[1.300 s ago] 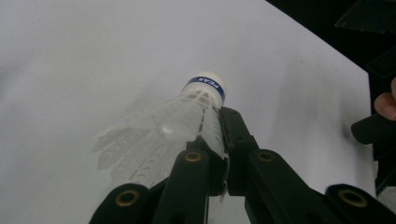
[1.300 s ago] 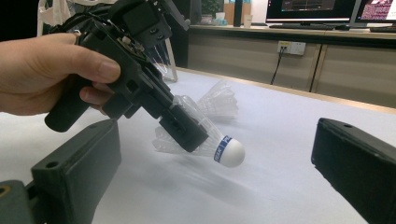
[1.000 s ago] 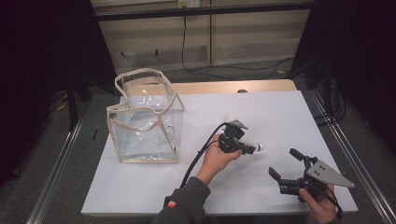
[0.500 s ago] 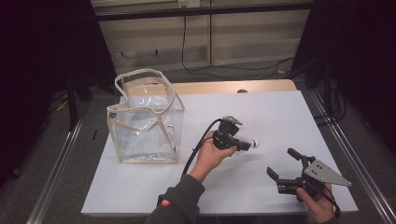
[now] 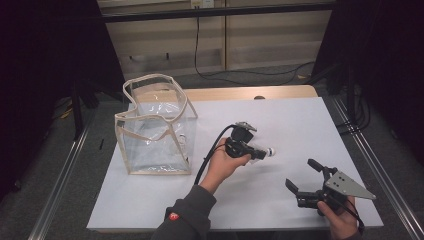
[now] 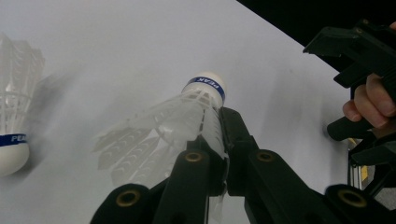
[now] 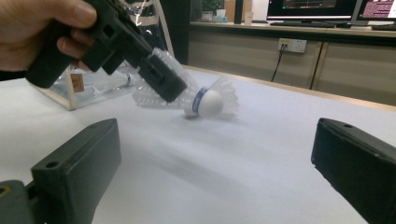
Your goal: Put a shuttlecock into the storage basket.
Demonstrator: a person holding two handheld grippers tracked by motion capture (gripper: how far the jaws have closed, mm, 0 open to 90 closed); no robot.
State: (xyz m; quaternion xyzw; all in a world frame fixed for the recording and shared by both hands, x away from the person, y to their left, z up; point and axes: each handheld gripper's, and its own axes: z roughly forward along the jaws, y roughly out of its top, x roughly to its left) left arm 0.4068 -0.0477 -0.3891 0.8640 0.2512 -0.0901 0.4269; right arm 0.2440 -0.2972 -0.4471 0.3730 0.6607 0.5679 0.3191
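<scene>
My left gripper (image 5: 258,152) is shut on the feather skirt of a white shuttlecock (image 5: 268,151) with a blue band, held just above the white table (image 5: 300,120). In the left gripper view the black jaws (image 6: 215,128) pinch the feathers, and the cork (image 6: 208,86) points away. In the right gripper view the same shuttlecock (image 7: 205,102) sits in the left gripper (image 7: 163,84), cork tilted down. A second shuttlecock (image 6: 13,135) lies on the table. My right gripper (image 5: 301,173) rests near the front right, open with nothing between its jaws (image 7: 218,128).
A clear plastic bag (image 5: 155,125) with beige trim stands open on the left part of the table. A black cable (image 5: 210,155) trails from the left gripper toward the front edge. Metal rails run along both sides of the table.
My left hand has risen a little and drifted left with the shuttlecock still in its jaws. The right gripper has stayed where it was.
</scene>
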